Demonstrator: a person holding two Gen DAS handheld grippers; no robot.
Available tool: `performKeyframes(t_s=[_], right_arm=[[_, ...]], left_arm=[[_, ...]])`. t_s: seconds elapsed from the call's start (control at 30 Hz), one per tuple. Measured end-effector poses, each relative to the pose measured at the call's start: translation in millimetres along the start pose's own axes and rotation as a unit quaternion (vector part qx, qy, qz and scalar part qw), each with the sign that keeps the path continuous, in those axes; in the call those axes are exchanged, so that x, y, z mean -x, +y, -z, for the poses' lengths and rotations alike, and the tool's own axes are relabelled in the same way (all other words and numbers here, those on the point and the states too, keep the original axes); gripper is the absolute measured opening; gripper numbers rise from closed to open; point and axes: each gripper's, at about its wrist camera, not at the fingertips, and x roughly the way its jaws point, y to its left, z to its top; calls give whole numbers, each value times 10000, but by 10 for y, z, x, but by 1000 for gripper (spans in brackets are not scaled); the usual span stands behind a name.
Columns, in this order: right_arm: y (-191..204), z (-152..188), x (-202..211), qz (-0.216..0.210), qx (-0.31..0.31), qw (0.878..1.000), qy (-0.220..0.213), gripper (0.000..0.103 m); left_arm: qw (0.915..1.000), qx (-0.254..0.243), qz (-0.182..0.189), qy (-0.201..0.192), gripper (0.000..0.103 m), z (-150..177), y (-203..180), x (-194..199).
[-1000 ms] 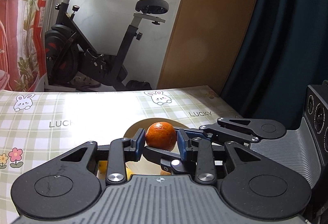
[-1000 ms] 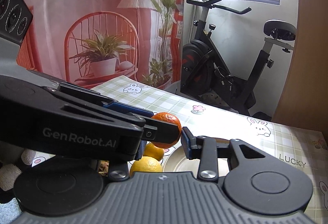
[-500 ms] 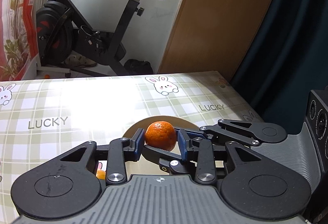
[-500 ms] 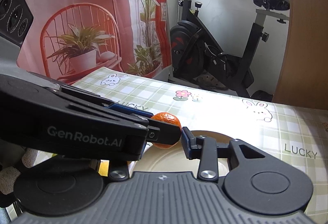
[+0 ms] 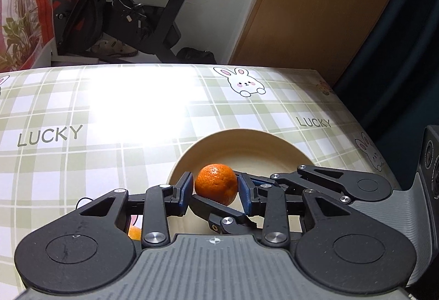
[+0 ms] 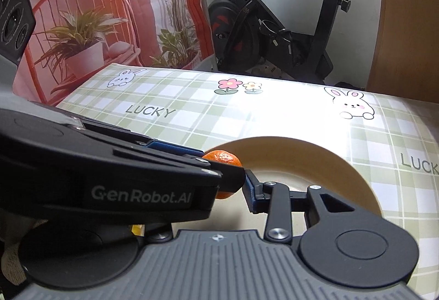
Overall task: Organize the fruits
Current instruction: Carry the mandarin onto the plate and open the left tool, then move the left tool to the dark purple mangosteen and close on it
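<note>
My left gripper (image 5: 215, 191) is shut on an orange mandarin (image 5: 215, 182), its blue pads pressing both sides. The fruit hangs just above the near left rim of a cream plate (image 5: 247, 146) on the checked tablecloth. My right gripper (image 6: 218, 186) comes in from the right and stands open; one of its fingers (image 5: 219, 213) passes under the mandarin without holding it. In the right wrist view the left gripper's body (image 6: 109, 179) hides the right gripper's left finger, and the mandarin (image 6: 223, 158) shows behind it over the plate (image 6: 315, 162).
Part of another orange fruit (image 5: 134, 232) peeks out under the left gripper, on the table left of the plate. The table's far edge (image 5: 192, 65) faces an exercise bike (image 5: 131, 11). A wooden panel (image 5: 315, 11) and dark curtain stand at the right.
Both grippers have come down and tilted toward the table, so the plate shows far more. The left gripper still holds the mandarin, now close over the plate's rim.
</note>
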Motion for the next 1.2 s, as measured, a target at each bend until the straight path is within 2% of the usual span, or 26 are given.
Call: performKeyframes(t_s=[0.13,0.27,0.4,0.5,0.63,0.73,0.8,0.93,1.2], right_arm=[[49,-5,-84,223,-90,9997,109,40],[84,-10,5,261,18,9996,81,40],[56,-21,217,282,-123,9995,-84,41],[91,11,433,187,-331,9988,-320,41],[175,168,676,108,-573,9966,-575,41],[229,304,791,33,-643,9958,-652,41],[269,391,845,24,-665,9954,-686,41],[392,539,905,-44,-505,9971,-565,41],[689,703,998,-322,-73,9985,-431,41]], left_arm=[[9999,8,-98,-67,40,4,-3,-55],[9994,66,-240,-232,40,-16,38,30],[9970,241,-422,-608,47,-22,103,347],[9930,311,-603,-964,48,27,123,645],[9842,607,-855,-1425,48,236,168,1045],[9793,676,-1045,-1598,48,426,177,1270],[9793,675,-1046,-1594,48,552,190,1358],[9844,700,-953,-1302,48,756,236,1434],[9892,638,-769,-1069,48,959,289,1457]])
